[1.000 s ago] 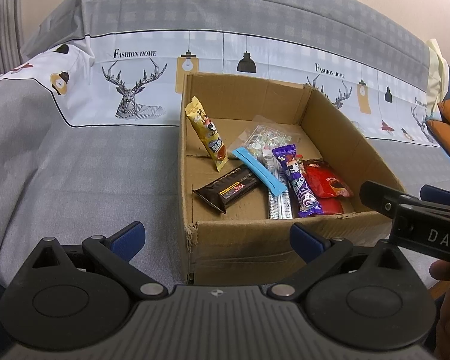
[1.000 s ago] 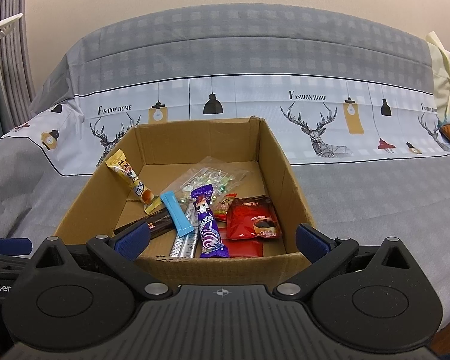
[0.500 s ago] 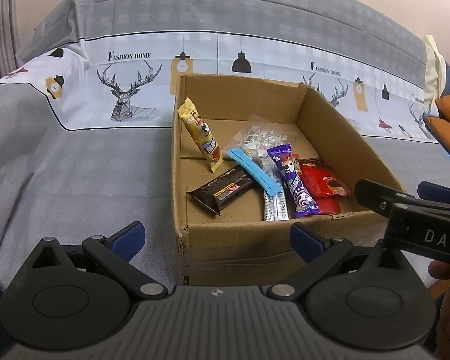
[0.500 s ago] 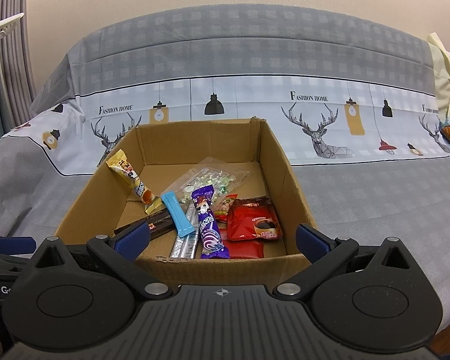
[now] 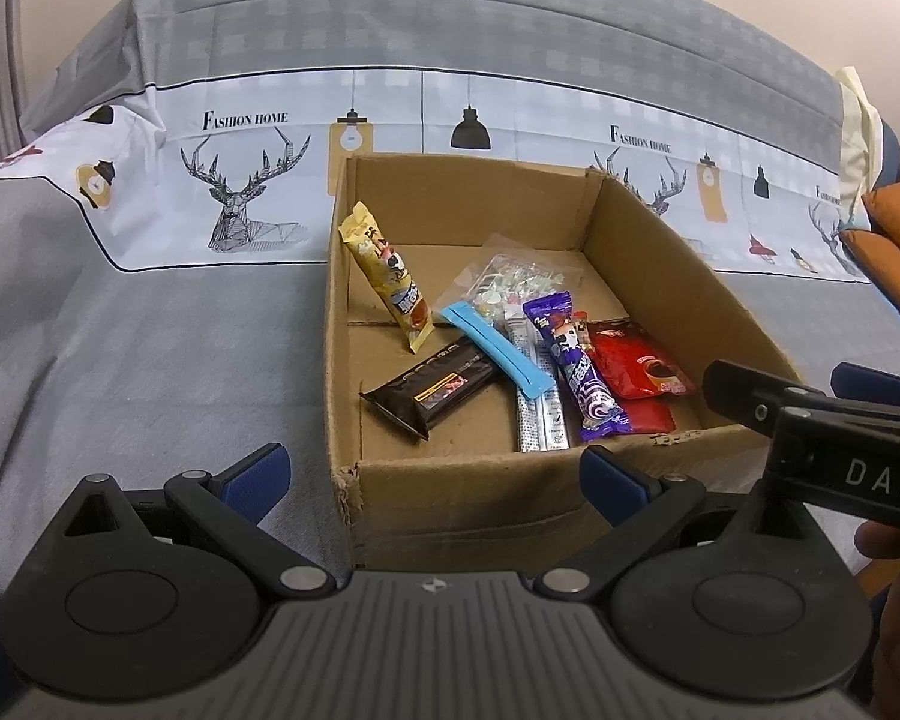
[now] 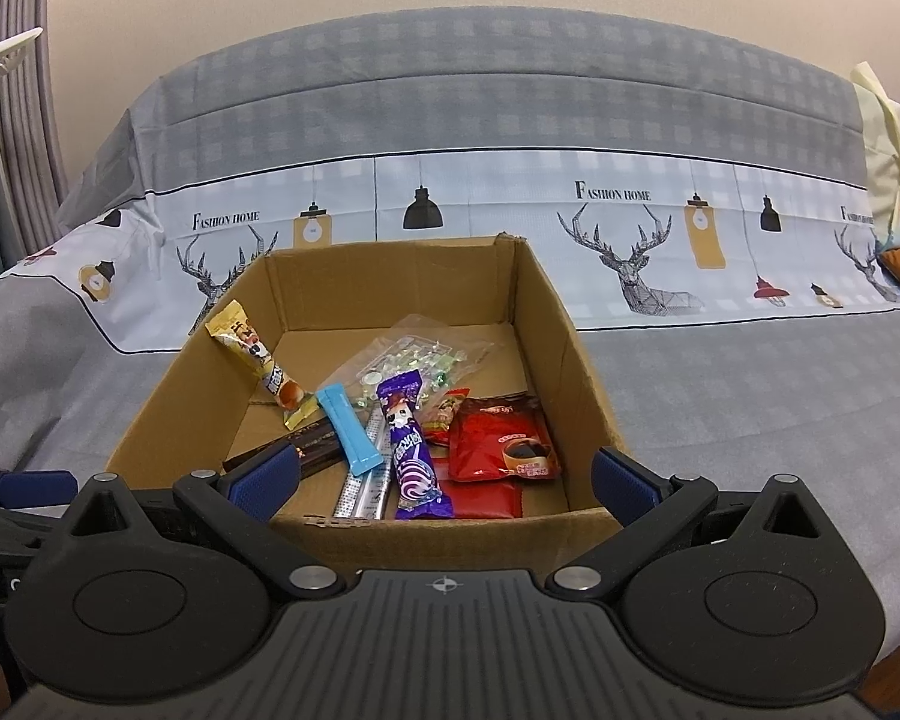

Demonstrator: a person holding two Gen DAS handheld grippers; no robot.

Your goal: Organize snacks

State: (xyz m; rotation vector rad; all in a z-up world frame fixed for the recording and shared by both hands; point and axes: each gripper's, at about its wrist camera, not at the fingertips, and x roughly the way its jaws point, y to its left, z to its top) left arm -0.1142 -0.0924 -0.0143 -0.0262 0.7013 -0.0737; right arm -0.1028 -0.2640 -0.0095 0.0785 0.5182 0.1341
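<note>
The box sits on the sheet, open side up, with the snacks lying on its floor. The purple bar, silver sticks and blue stick run roughly front to back; the yellow bar leans against the left wall; the black bar lies crosswise. Bare floor shows at front left. The left gripper and right gripper hover before the front rim, both spread apart and holding nothing.

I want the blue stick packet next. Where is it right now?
The blue stick lies in the box, mid-floor in both views, slanted across the silver sachets, between the black bar and the purple wrapper.
</note>
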